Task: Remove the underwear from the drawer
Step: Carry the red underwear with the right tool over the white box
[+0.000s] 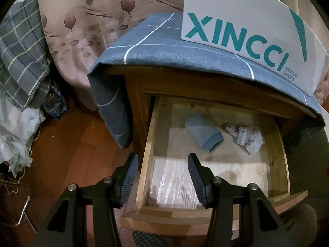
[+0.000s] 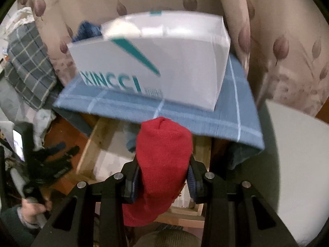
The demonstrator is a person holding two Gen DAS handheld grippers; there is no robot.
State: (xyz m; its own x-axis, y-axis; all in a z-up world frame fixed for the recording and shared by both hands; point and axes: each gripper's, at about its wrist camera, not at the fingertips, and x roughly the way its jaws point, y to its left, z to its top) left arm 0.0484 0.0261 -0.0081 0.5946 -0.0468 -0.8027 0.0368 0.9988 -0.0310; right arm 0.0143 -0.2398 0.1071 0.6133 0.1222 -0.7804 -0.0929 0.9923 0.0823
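- The right gripper (image 2: 163,170) has its fingers (image 2: 134,177) clamped on a red knitted garment (image 2: 163,154), which bulges up between them and hangs down below; it is held above the open drawer (image 2: 92,144), in front of the nightstand's front edge.
- The left gripper (image 1: 162,177) holds nothing: its fingers (image 1: 194,175) stand partly apart, one over the floor (image 1: 67,144) beside the drawer's side wall (image 1: 147,154), the other over the drawer's inside.
- Inside the drawer lie a rolled light-blue garment (image 1: 203,133) and, just beside it but apart, a crumpled pale patterned piece (image 1: 246,138). Both sit toward the back, on the pale liner.
- A blue cloth with white lines (image 1: 164,47) covers the nightstand's top surface and hangs over one corner.
- A white shoe box printed XINCCI (image 1: 257,30) stands on that cloth.
- A leaf-patterned curtain (image 1: 92,20) hangs behind, with a plaid pillow (image 1: 20,61) off to the side.
- In the right wrist view a person's hand (image 2: 30,210), blurred, grips the left tool's handle.
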